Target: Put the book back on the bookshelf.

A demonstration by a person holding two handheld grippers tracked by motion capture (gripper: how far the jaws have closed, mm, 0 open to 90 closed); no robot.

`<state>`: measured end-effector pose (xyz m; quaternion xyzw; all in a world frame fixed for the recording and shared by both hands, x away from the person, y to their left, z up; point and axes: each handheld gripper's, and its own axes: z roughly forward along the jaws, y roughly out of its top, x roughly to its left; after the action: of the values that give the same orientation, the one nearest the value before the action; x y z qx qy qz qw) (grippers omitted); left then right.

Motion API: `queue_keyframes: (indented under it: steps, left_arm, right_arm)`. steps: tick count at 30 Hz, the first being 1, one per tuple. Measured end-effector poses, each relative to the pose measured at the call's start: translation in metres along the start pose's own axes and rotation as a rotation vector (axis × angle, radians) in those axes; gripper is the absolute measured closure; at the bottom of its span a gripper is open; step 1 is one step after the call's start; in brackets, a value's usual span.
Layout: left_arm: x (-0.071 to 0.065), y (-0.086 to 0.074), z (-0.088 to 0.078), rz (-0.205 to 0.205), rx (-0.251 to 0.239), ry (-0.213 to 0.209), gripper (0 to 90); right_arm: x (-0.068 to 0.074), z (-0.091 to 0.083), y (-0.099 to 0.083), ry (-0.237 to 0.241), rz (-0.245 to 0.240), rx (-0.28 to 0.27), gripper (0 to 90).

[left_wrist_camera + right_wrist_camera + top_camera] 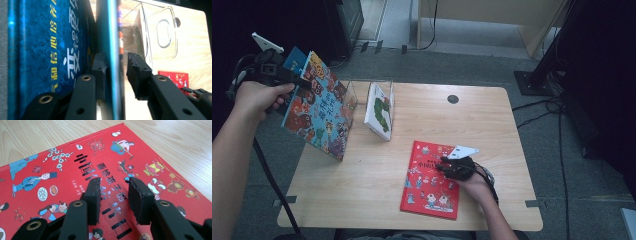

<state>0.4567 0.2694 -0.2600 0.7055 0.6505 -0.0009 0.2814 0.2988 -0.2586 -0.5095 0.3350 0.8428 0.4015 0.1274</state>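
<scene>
**Left claw lifting a picture book, right claw resting over the red one**

The left gripper [301, 80] is holding a blue picture book with a colourful cartoon cover [319, 107] up off the pale wooden table [492, 125], at the table's left edge and tilted. In the left gripper view the book's thin blue edge [112, 50] is sitting between the jaws, against the left one, while a gap is showing beside the right one, so the jaws are gripping loosely at most. Just beyond it, a clear plastic stand [362, 92] is holding a white book with a green leafy picture [379, 110], leaning.

The right gripper [446, 167] is hovering low over a flat red hardcover book with small cartoon figures [427, 182], lying near the table's front. Its jaws are standing parted over the black title lettering [110, 187], clasping nothing.
</scene>
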Motion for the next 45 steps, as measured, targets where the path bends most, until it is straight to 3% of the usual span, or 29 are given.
queue_keyframes:
  steps: [9, 11, 16, 22, 30, 37, 45]
  left_arm:
    - [0.004, -0.010, -0.028, 0.012, -0.048, 0.014, 62.4]
    - [0.006, -0.013, -0.036, 0.010, -0.069, -0.038, 63.3]
    - [0.002, -0.022, -0.044, 0.031, -0.065, -0.065, 61.1]
    - [-0.001, -0.038, -0.034, 0.049, -0.039, -0.082, 58.7]
    - [-0.024, -0.062, -0.024, 0.117, -0.051, -0.103, 55.3]
    - [-0.043, -0.079, 0.000, 0.163, -0.025, -0.152, 53.0]
    - [-0.057, -0.099, 0.036, 0.215, -0.020, -0.158, 50.3]
  right_arm:
    - [-0.006, -0.005, -0.003, -0.004, 0.041, -0.007, 62.7]
    - [-0.007, -0.006, -0.003, -0.007, 0.043, -0.012, 62.7]
    - [-0.009, -0.009, -0.004, -0.014, 0.056, -0.017, 62.7]
    - [-0.012, -0.011, -0.005, -0.019, 0.064, -0.021, 62.7]
    - [-0.017, -0.013, -0.003, -0.036, 0.071, -0.034, 63.2]
    - [-0.025, -0.016, -0.001, -0.045, 0.099, -0.055, 64.5]
    - [-0.028, -0.017, -0.003, -0.044, 0.111, -0.051, 66.2]
